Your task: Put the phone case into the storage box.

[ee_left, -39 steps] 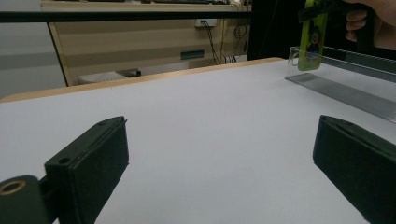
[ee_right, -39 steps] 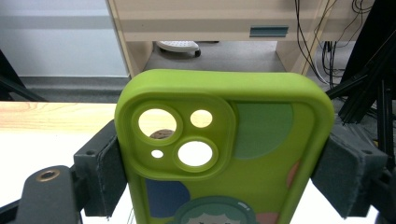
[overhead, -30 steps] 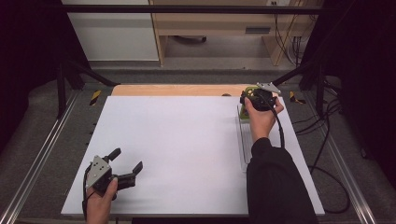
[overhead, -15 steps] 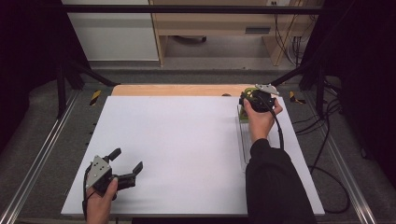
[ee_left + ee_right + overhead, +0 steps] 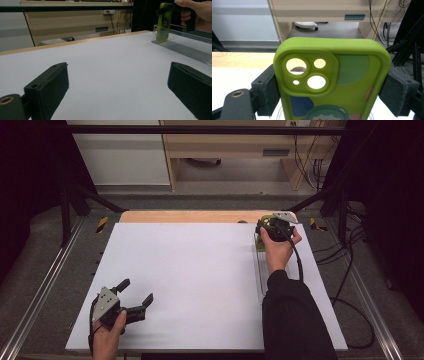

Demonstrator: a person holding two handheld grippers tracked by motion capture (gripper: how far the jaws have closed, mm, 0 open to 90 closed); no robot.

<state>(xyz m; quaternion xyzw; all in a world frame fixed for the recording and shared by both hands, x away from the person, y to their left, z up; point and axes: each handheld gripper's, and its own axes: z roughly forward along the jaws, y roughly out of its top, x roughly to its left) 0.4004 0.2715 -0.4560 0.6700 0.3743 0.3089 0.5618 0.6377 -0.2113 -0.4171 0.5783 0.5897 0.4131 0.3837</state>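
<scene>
Right claw (image 5: 332, 87) pinches the green phone case (image 5: 332, 82) by its edges, upright over the clear rack (image 5: 262, 270) for slotting, while left claw (image 5: 134, 295) waits wide and empty, well apart from that rack.

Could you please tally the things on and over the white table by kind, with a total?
Green phone case: 1
Clear rack lying on the white table: 1
Hand-held gripper: 2, the left hand-held gripper with nothing between its jaws and the right hand-held gripper clamped on the case's sides
Total: 4
</scene>
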